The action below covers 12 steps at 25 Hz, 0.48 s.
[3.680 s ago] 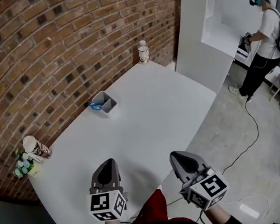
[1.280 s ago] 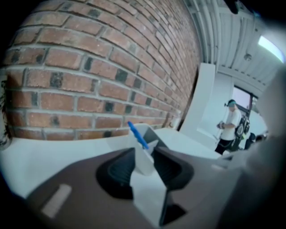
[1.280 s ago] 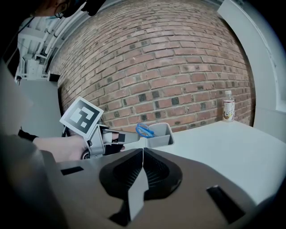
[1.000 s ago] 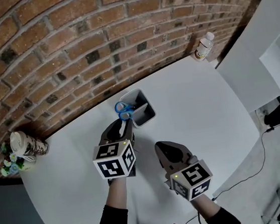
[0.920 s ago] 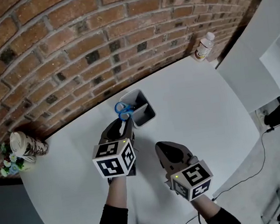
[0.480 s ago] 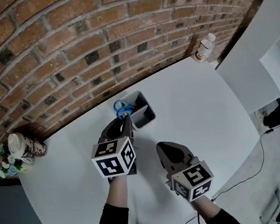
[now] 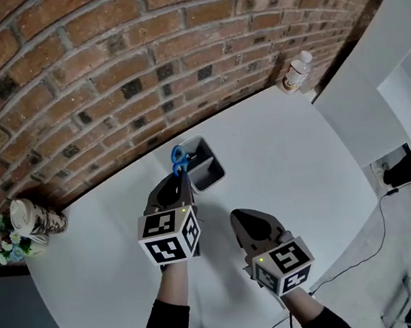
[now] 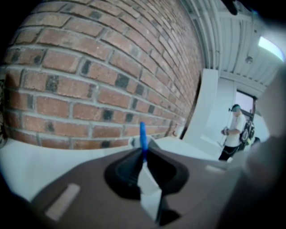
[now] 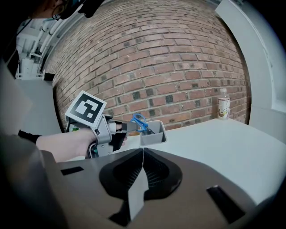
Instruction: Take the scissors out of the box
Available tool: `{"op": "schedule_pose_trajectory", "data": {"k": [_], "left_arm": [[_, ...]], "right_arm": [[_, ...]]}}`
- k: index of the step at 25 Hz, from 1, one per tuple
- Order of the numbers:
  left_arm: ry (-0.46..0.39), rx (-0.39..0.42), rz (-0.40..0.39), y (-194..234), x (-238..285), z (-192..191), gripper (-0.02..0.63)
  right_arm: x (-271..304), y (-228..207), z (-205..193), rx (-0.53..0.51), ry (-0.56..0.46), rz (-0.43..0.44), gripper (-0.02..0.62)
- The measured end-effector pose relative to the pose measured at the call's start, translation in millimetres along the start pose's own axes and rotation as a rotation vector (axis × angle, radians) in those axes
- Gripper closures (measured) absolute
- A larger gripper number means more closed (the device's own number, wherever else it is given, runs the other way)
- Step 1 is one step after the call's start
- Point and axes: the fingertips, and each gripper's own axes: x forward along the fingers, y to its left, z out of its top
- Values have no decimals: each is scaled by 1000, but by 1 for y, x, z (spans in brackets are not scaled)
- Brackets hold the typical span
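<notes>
Scissors (image 7: 178, 158): blue loop handles, dark blades. They stand blades-down in the box (image 7: 216, 171) with the handles above the rim. In the left gripper view only one blue handle (image 8: 143, 134) shows, edge-on.

Counts: 1 scissors, 1 box, 2 grippers, 1 bottle (image 7: 295, 73), 1 cup (image 7: 37, 216), 1 small bunch of flowers (image 7: 9, 249).

Box: grey, open top, a divider splits it into two compartments. It sits on the white table (image 7: 286, 157) near the brick wall (image 7: 103, 53). Scissors are at the end nearest the left gripper; which compartment, can't tell for sure. The right gripper view has the blades (image 9: 151, 129) slanting down inside the box (image 9: 153, 138).

Left gripper (image 7: 180, 177): at the box rim, jaws closing on the blue handle. The handle sits between them and the pads look to be on it. It is also visible from the right gripper view (image 9: 129, 126), tips at the handles (image 9: 139, 120).

Right gripper (image 7: 236, 215): jaws together, nothing in them (image 9: 143, 151). It is over the table beside the left one, apart from the box.

Bottle: upright, white cap, at the far table corner by the wall. Cup with lid and flowers: left table edge, by the wall.

Person (image 8: 233, 132) stands in the background.
</notes>
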Motion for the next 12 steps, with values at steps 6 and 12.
{"op": "schedule_pose_trajectory", "data": {"k": [6, 12], "left_arm": [[-31, 36, -12, -9, -8, 12, 577], [-67, 70, -24, -20, -22, 27, 577]], "right_arm": [[-7, 2, 6, 0, -10, -6, 586], [-20, 4, 17, -32, -47, -30, 586]]}}
